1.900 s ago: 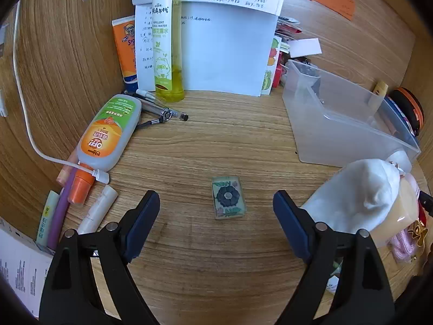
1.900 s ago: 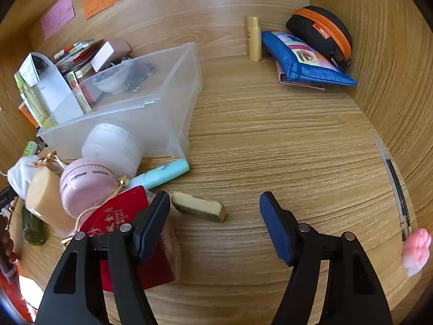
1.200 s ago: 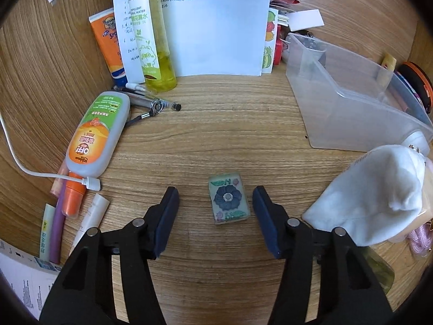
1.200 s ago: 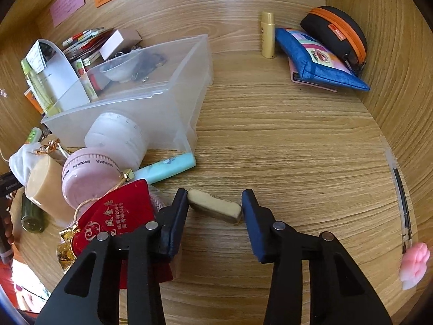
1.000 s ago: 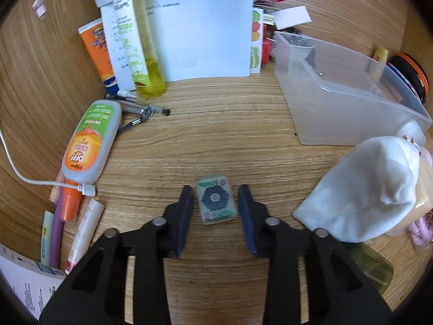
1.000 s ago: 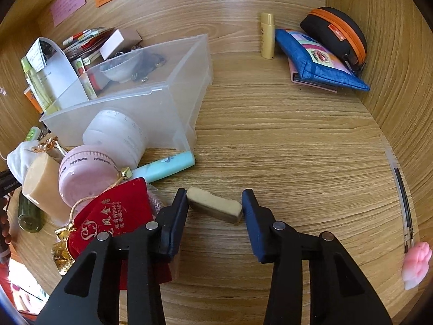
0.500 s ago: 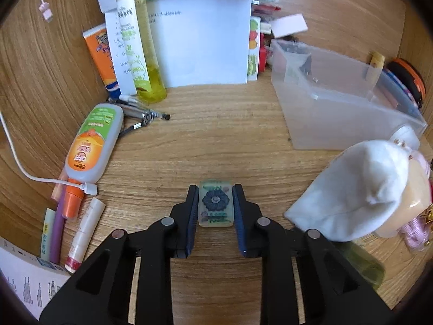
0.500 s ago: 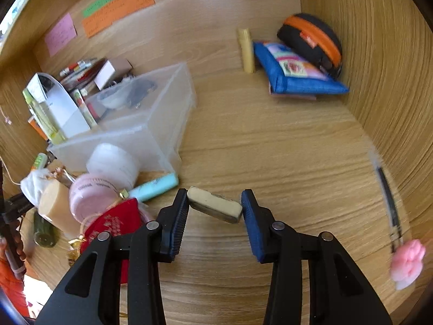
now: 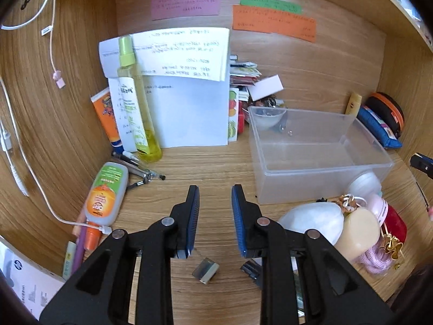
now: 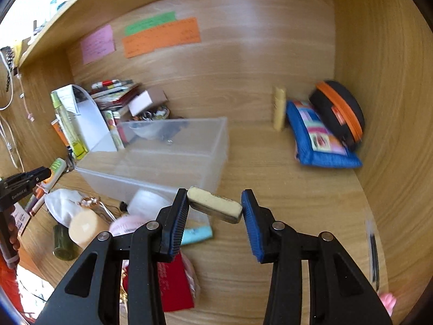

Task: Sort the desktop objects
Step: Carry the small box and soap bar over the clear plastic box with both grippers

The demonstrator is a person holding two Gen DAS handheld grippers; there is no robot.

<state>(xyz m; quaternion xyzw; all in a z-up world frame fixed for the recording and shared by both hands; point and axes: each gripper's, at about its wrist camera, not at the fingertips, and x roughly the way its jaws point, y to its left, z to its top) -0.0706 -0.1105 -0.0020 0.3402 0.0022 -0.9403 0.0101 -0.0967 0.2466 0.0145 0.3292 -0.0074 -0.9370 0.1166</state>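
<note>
- The right tool [image 10: 215, 207] is clamped on a small cream eraser-like block [image 10: 214, 208], held by its two short ends and carried clear of the desk [image 10: 270, 168]. The block sits tilted between the pads, its left end higher than its right.
- Ahead and to the left of this tool stands the clear plastic bin [image 10: 173, 157], open at the top, with a small bowl and a few bits at its far end. It looks the likely place for the block.
- The block seems light and stiff, slightly rubbery. Held only at its ends and askew, it could pivot or slip, so a grip across its long sides would probably be steadier.
- The left tool [image 9: 215, 214] has its jaws narrowly parted with nothing between them.
- A small flat tile [image 9: 205, 269], seen edge-on and blurred, lies below and behind its fingertips, apparently on the desk; whether it slipped out cannot be told.
- The tile looks thin, hard and smooth. I judge it slippery, best pinched across its narrow width, low and square to the desk.
- The bin [image 9: 319, 159] stands ahead and right of the left tool.
</note>
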